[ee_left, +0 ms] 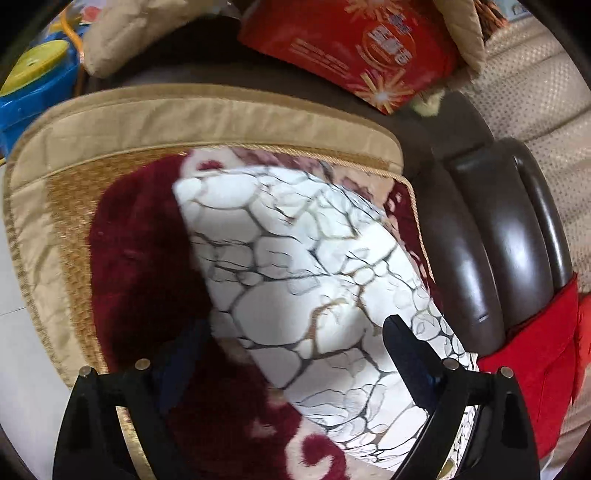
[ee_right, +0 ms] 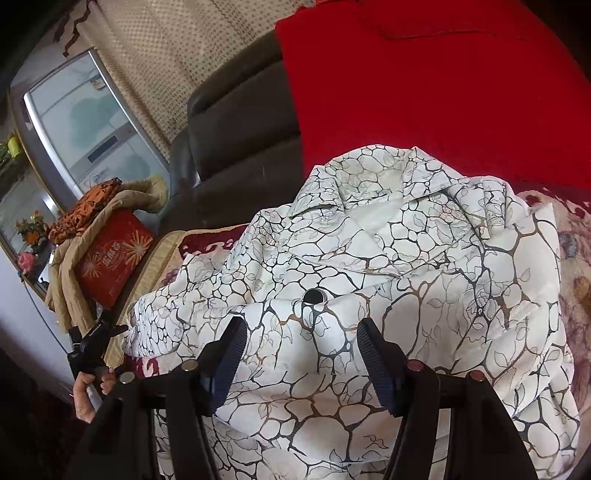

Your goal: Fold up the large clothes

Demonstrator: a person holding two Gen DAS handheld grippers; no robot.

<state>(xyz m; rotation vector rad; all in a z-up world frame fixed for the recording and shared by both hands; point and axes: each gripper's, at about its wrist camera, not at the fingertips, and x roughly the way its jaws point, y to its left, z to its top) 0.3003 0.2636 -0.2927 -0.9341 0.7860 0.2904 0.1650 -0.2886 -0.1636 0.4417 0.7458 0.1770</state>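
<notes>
A white jacket (ee_right: pixel 369 258) with a dark cracked pattern lies collar up on a dark red and cream plush seat cover (ee_left: pixel 140 251). My right gripper (ee_right: pixel 303 343) is low over its front, just below a black snap button (ee_right: pixel 314 296). A thick fold of the jacket fills the gap between its pads, which press on it from both sides. In the left wrist view one end of the jacket (ee_left: pixel 295 266) stretches across the cover. My left gripper (ee_left: pixel 291 347) stands open above that end, its fingers spread wide. A hand (ee_right: pixel 86 393) holds the left gripper (ee_right: pixel 96 339) at the jacket's left end.
A dark brown leather sofa arm (ee_left: pixel 491 236) rises right of the jacket. A red cloth (ee_right: pixel 424 85) covers the sofa back. A red box (ee_left: pixel 369 48) and beige padded covers (ee_left: pixel 122 33) lie beyond the seat. A blue and yellow toy (ee_left: pixel 33 81) sits at the far left.
</notes>
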